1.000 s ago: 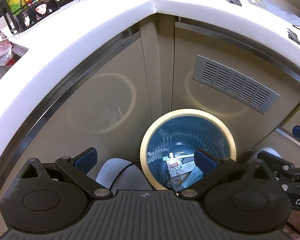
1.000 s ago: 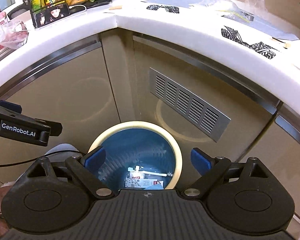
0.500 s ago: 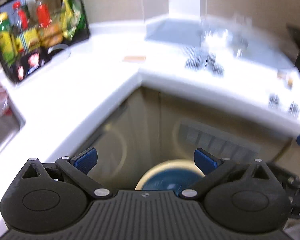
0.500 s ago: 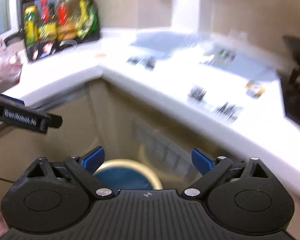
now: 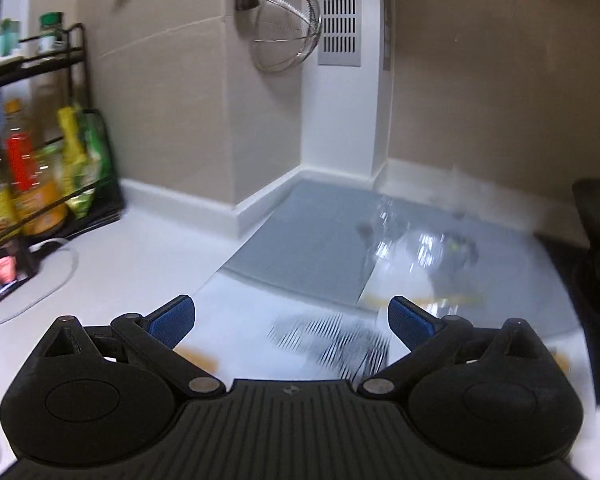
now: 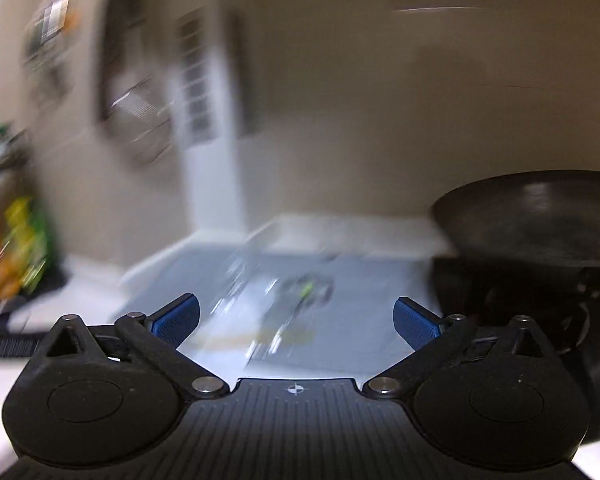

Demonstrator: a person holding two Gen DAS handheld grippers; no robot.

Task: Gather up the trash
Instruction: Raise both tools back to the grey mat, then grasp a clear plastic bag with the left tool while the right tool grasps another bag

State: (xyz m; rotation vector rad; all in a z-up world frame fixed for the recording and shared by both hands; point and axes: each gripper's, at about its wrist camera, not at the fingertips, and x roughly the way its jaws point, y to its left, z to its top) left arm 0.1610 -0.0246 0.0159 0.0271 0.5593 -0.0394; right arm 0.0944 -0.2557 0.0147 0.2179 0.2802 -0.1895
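Note:
Both views are blurred by motion. My left gripper (image 5: 291, 322) is open and empty above the white counter (image 5: 148, 280). Ahead of it on a grey mat (image 5: 312, 248) lies crumpled clear plastic trash (image 5: 416, 252) with a dark, green-marked scrap (image 5: 458, 250). A black-and-white striped scrap (image 5: 332, 340) lies just in front of the fingers. My right gripper (image 6: 296, 318) is open and empty, facing the same mat (image 6: 364, 300); the clear plastic (image 6: 236, 292) and the dark scrap (image 6: 306, 290) show as smears ahead. The trash bin is out of view.
A black rack of bottles and packets (image 5: 32, 184) stands at the left on the counter. A wire strainer (image 5: 286, 28) hangs on the tiled wall. A black wok (image 6: 540, 220) sits on a stove at the right, close to the mat.
Both grippers have swung up from the trash bin on the floor to counter level. The bin has left both views and the mat with trash has come into view. Both stay open.

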